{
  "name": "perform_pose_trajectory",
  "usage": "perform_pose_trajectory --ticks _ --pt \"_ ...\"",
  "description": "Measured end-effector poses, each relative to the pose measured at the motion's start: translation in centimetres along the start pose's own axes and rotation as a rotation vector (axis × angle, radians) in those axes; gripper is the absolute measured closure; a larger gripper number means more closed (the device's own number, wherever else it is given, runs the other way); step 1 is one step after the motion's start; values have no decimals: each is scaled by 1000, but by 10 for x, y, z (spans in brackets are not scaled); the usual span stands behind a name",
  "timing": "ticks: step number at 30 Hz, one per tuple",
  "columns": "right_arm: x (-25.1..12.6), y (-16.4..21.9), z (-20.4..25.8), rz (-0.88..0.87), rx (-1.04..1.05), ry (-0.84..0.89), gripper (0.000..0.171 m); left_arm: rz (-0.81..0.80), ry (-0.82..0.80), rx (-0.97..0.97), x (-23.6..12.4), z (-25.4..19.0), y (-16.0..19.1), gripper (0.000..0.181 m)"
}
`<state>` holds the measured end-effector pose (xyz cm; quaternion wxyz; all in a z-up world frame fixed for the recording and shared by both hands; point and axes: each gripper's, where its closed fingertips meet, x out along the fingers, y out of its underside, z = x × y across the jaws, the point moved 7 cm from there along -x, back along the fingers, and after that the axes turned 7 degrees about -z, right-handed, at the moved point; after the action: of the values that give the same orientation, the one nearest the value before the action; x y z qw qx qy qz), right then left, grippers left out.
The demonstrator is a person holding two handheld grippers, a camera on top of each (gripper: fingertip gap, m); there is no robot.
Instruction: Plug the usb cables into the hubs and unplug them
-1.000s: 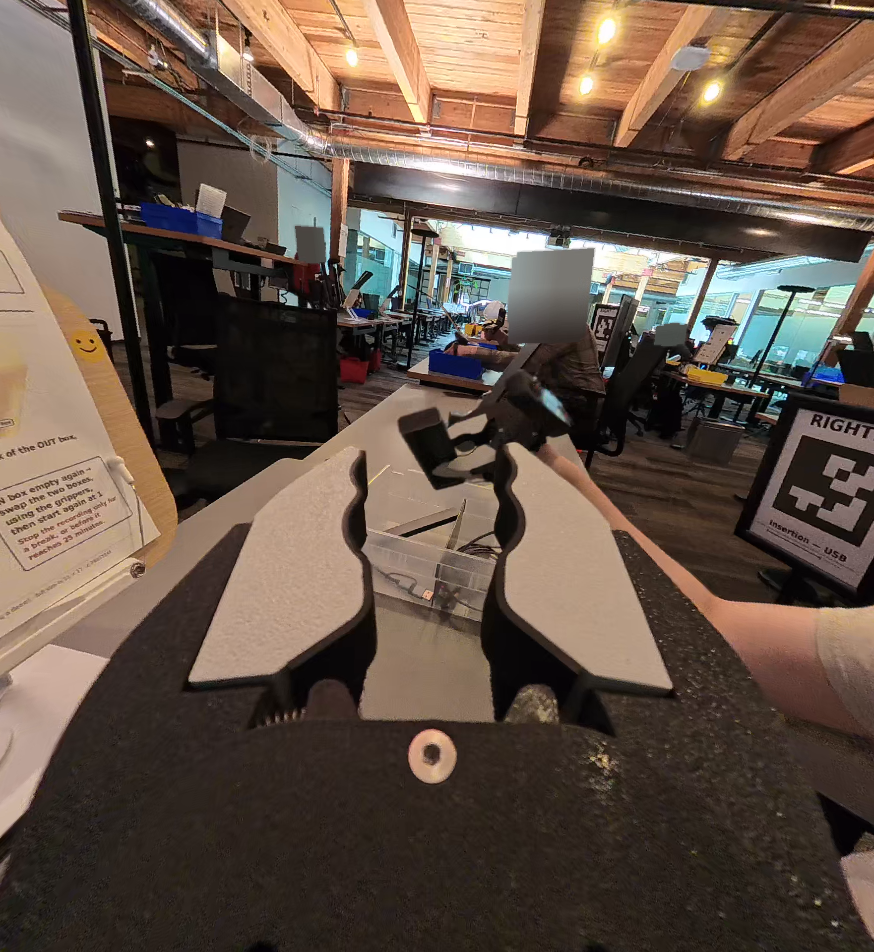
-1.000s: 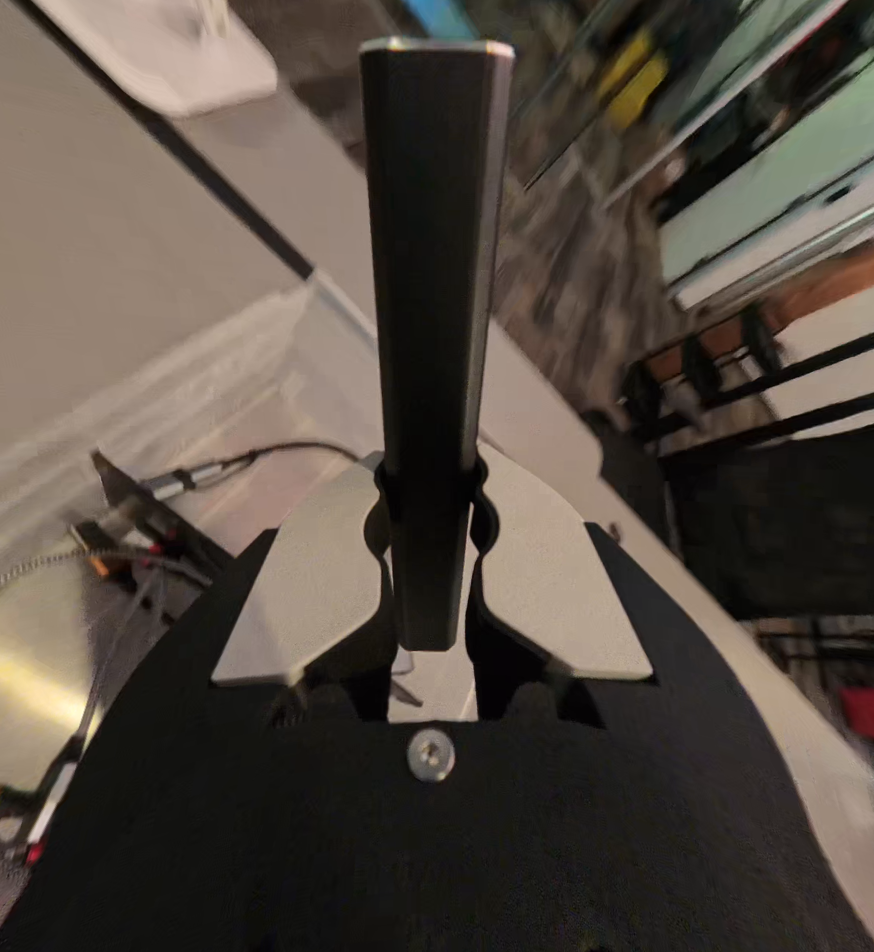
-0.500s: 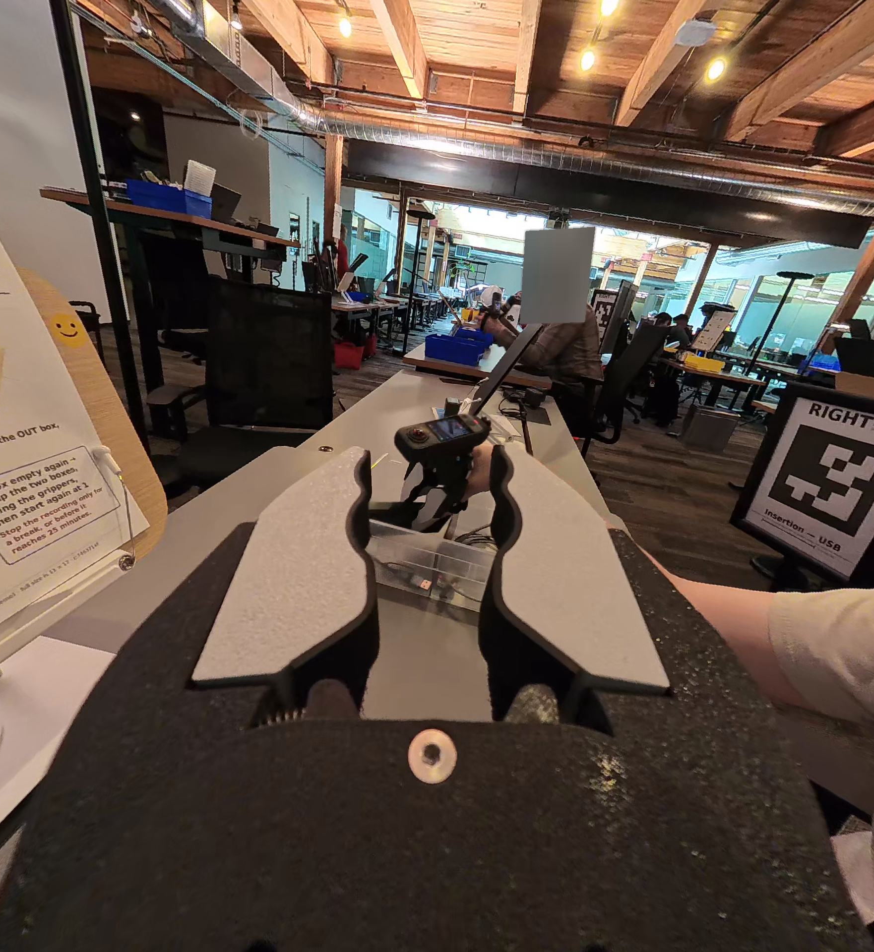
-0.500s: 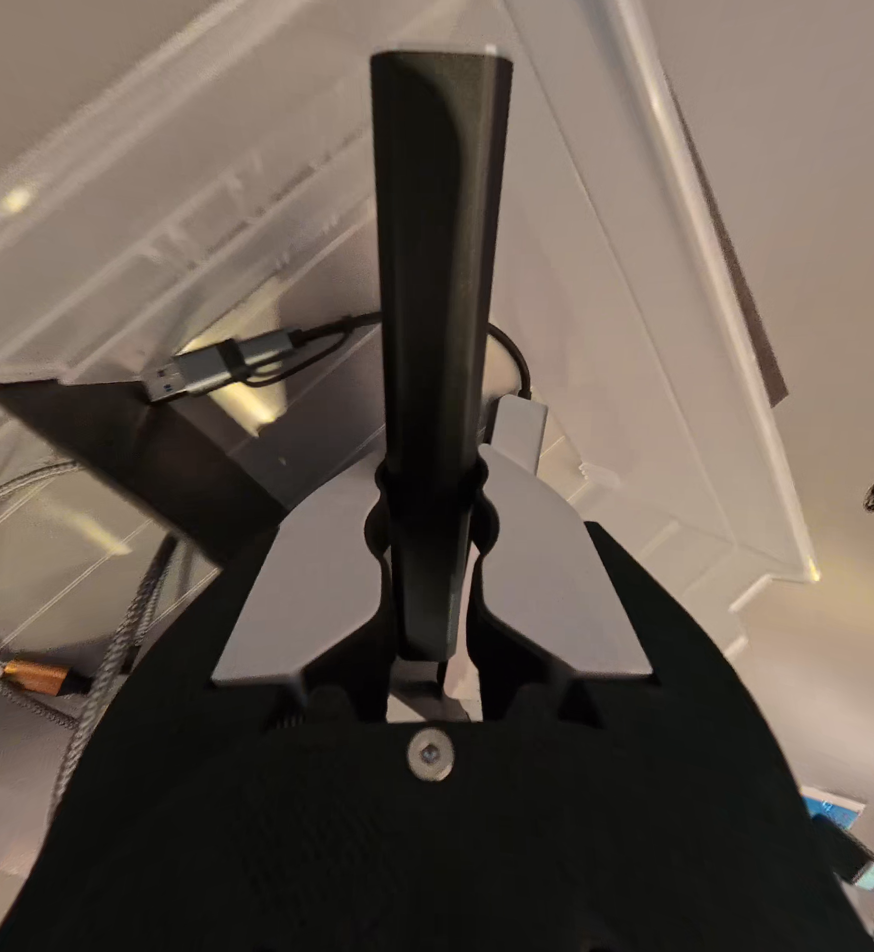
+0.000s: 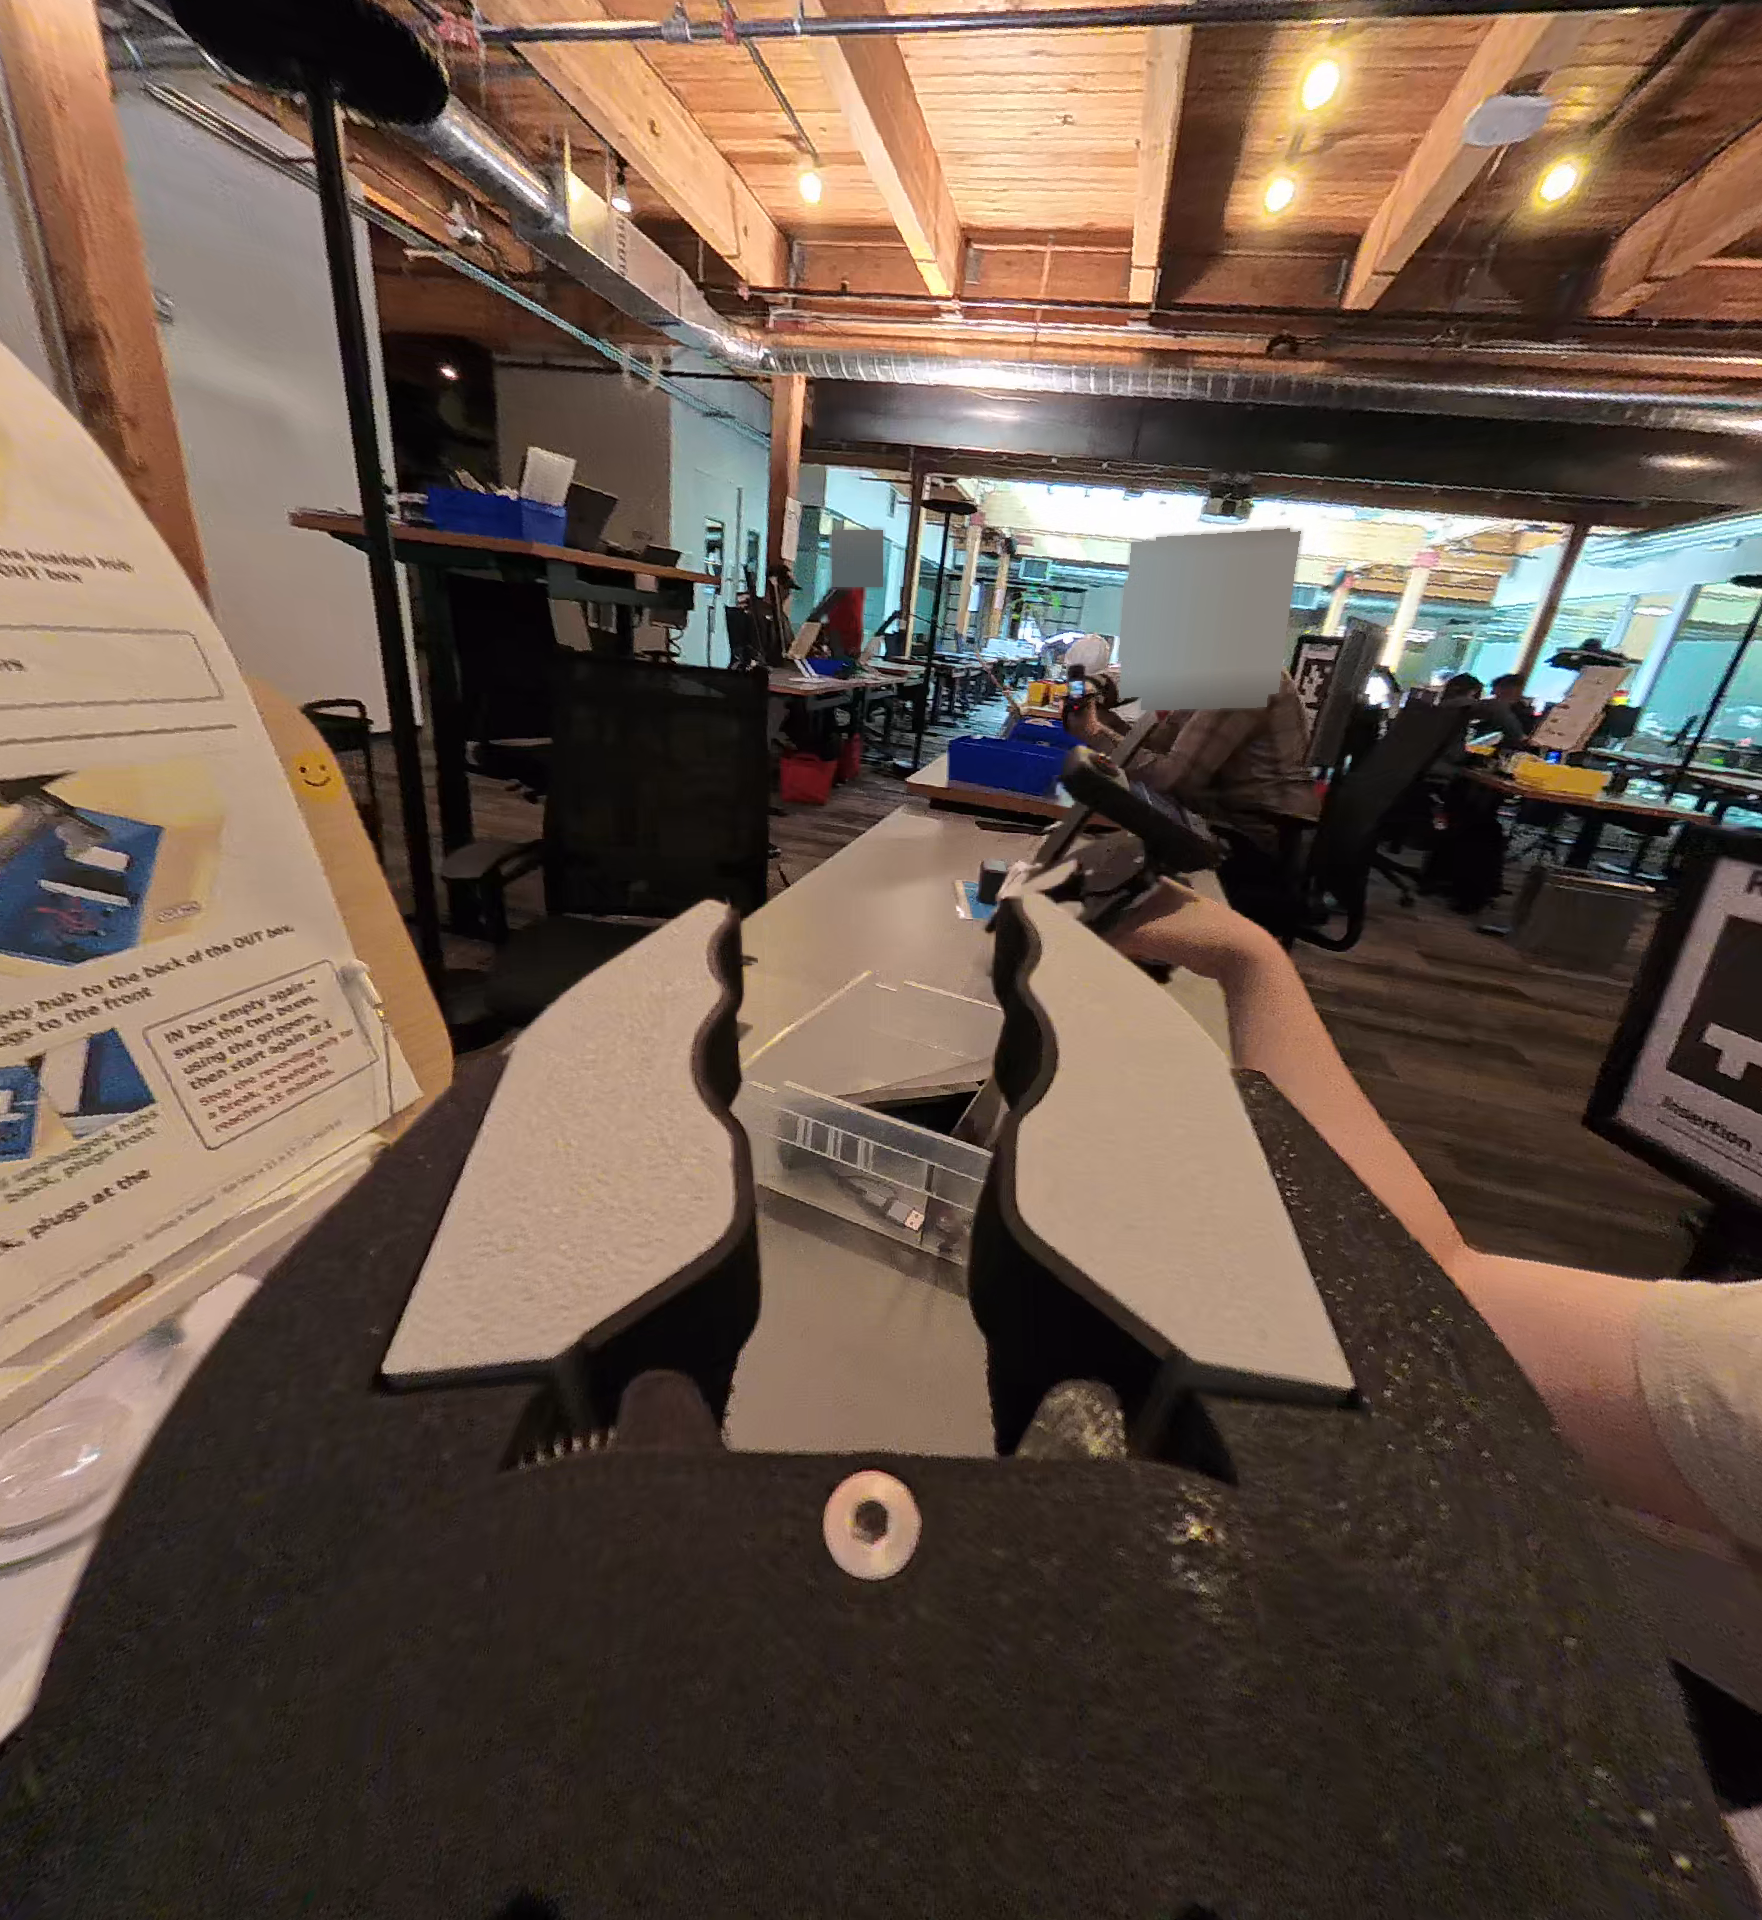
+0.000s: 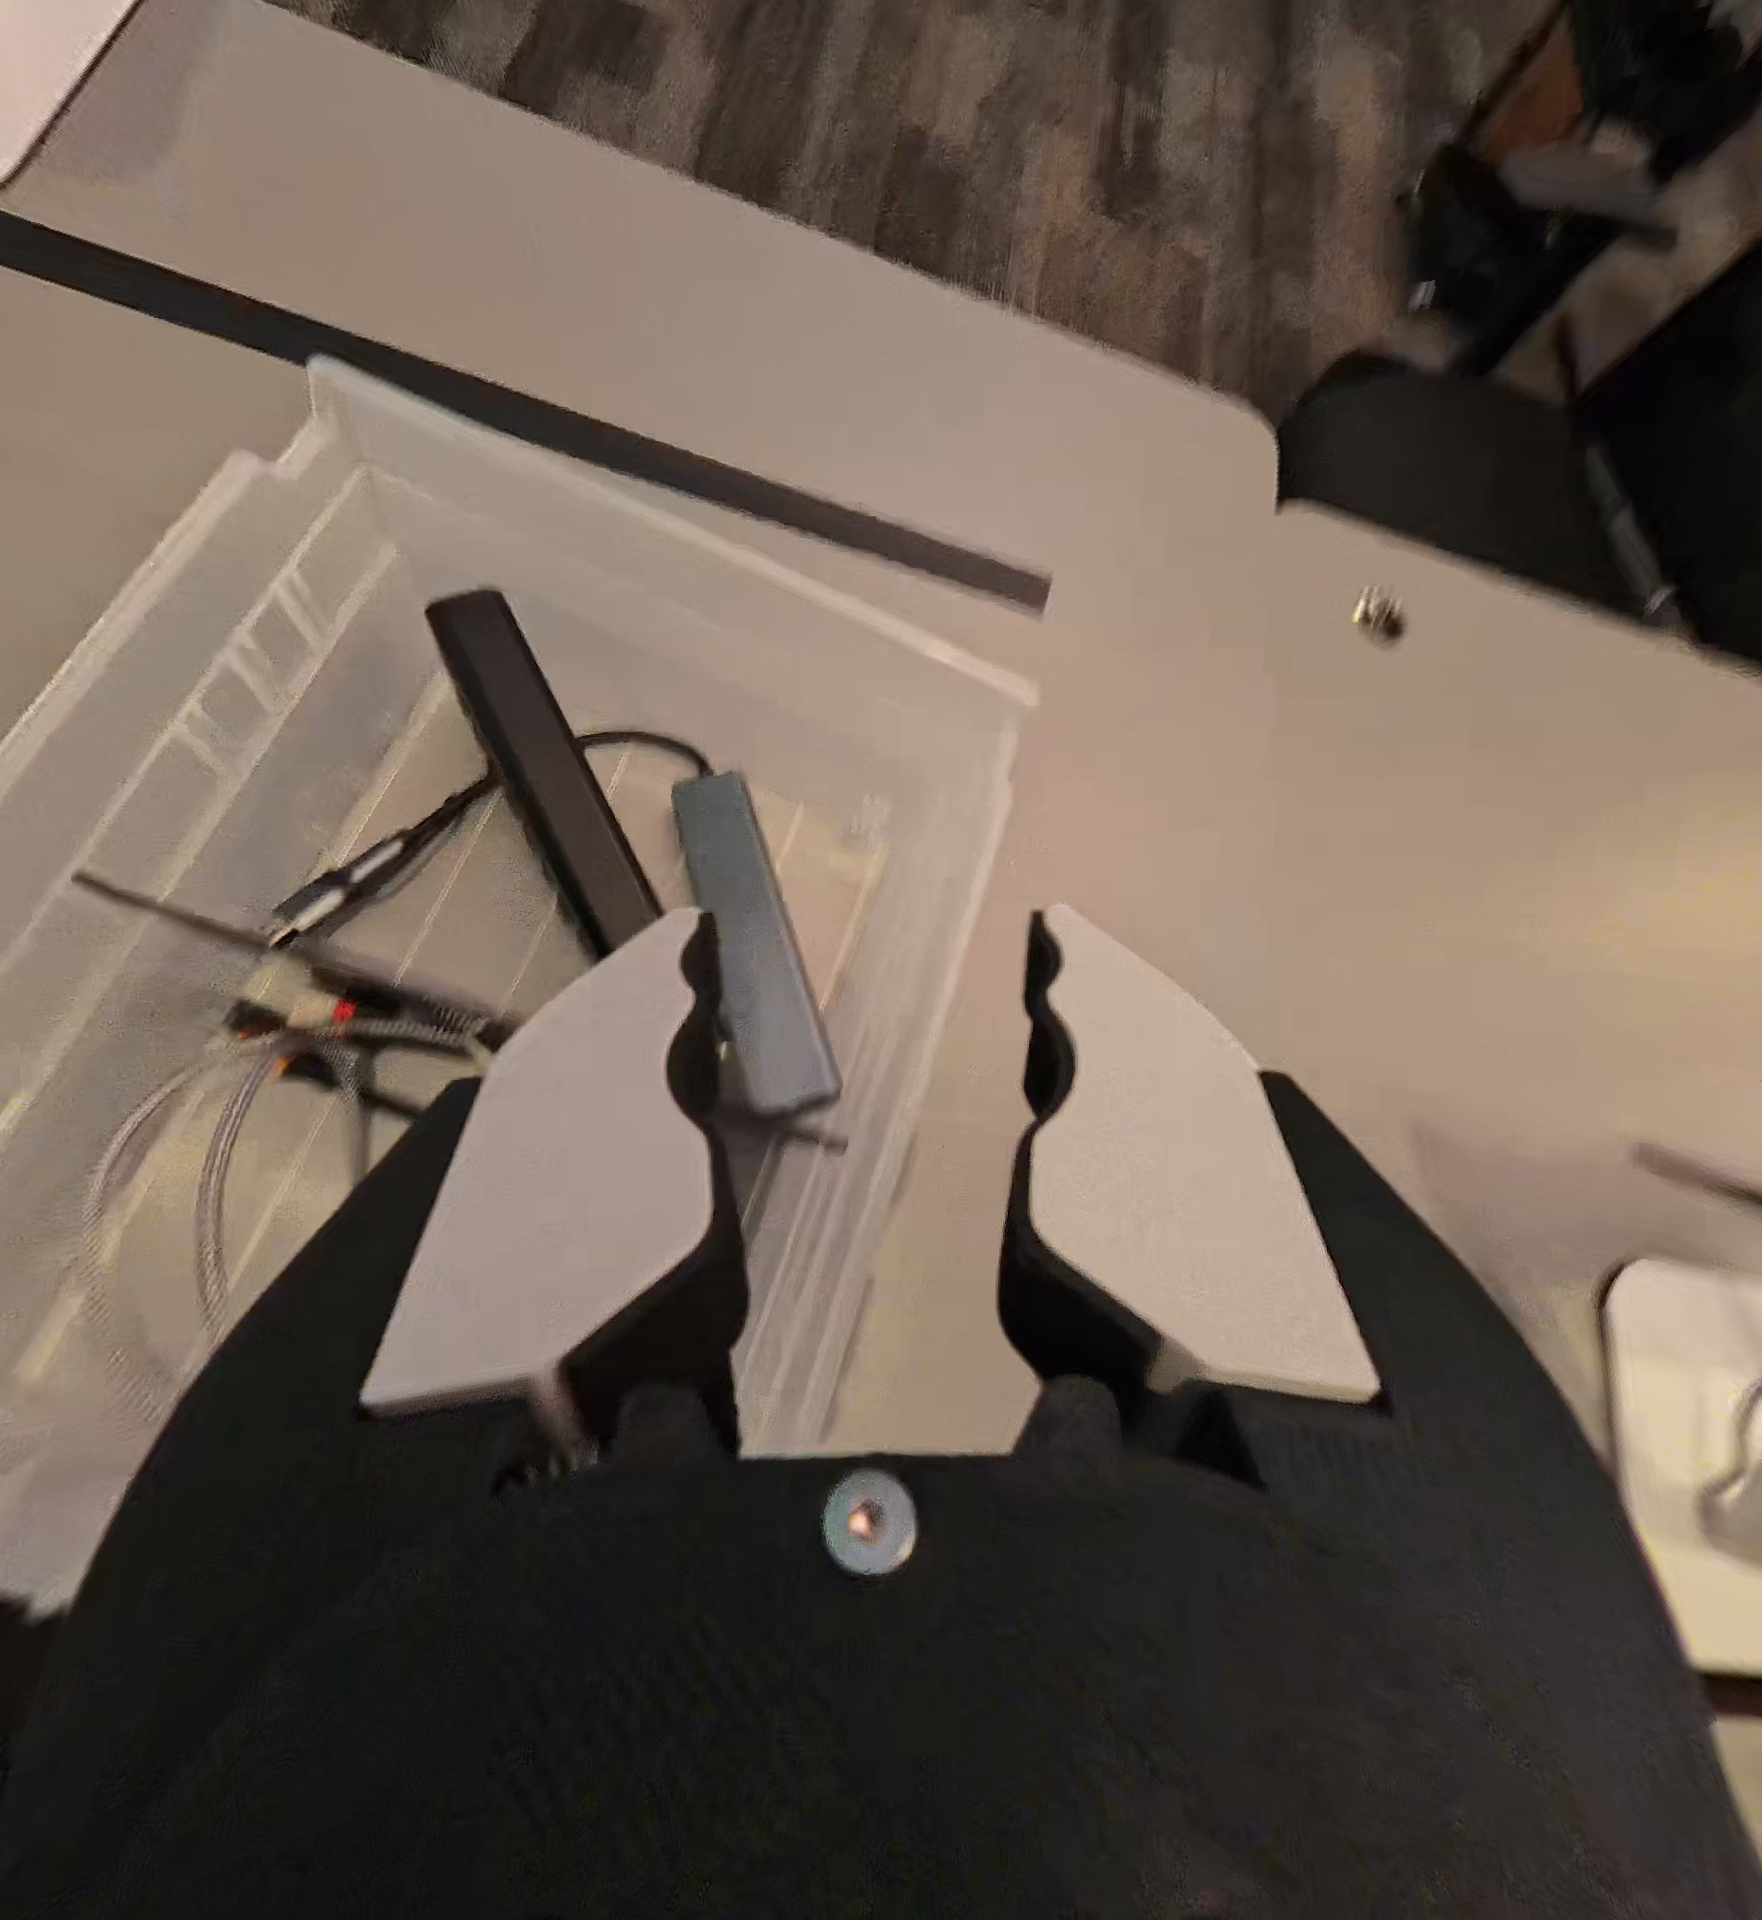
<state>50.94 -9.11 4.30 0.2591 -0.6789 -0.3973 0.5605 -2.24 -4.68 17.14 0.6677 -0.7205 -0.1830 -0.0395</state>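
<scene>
In the right wrist view a clear plastic box [image 6: 970, 727] sits on the grey table. Inside it lie a long black hub [image 6: 544, 769], a grey hub [image 6: 752, 966] with a thin black cable, and several braided USB cables [image 6: 222, 1122] with plugs. My right gripper [image 6: 866, 925] is open and empty, above the box's right end. My left gripper [image 5: 861, 914] is open and empty, held above the table short of the clear box [image 5: 877, 1164]. The right gripper [image 5: 1116, 862] shows farther off in the left wrist view, in a person's hand.
An instruction sheet on a stand [image 5: 108, 935] is close on the left. A framed marker sign [image 5: 1750, 1049] stands at the right. A white stand base [image 6: 1718, 1455] sits on the table at the right. The table edge and floor [image 6: 960, 156] lie beyond the box. The left gripper's tips are roughly 50 cm from the right gripper's. Between my right fingertips and the long black hub [image 6: 544, 769] there is roughly 12 cm.
My right gripper opened and let go of the long black hub, which now lies in the clear box. The right gripper lifted back and turned. My left gripper stayed open and shifted slightly.
</scene>
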Motion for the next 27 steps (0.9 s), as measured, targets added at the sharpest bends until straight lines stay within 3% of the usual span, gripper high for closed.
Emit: perform_pose_trajectory --ticks 1,5,8,12,14,16,19,22,27 --pt "-7 12 -2 41 39 -18 111 -1 -18 24 -3 -8 -5 135" --pt "-8 67 -5 289 40 -95 107 70 -117 155 -26 -49 -27 131" --pt "0 97 -4 422 113 -164 108 74 -496 283 -69 -56 -54 121" --pt "11 106 0 482 237 -275 132 306 -1069 352 -180 -34 -63 104" --pt "18 106 4 536 275 -304 153 433 -1285 287 -244 -13 -51 104" --pt "25 110 9 610 282 -295 157 550 -1431 103 -299 9 -29 108" --pt "31 116 14 681 271 -262 160 656 -1443 -251 -352 44 14 112" --pt "30 117 14 674 323 -263 161 654 -1340 -618 -371 63 47 121" --pt "30 117 15 722 317 -239 162 667 -1314 -742 -381 88 71 130"
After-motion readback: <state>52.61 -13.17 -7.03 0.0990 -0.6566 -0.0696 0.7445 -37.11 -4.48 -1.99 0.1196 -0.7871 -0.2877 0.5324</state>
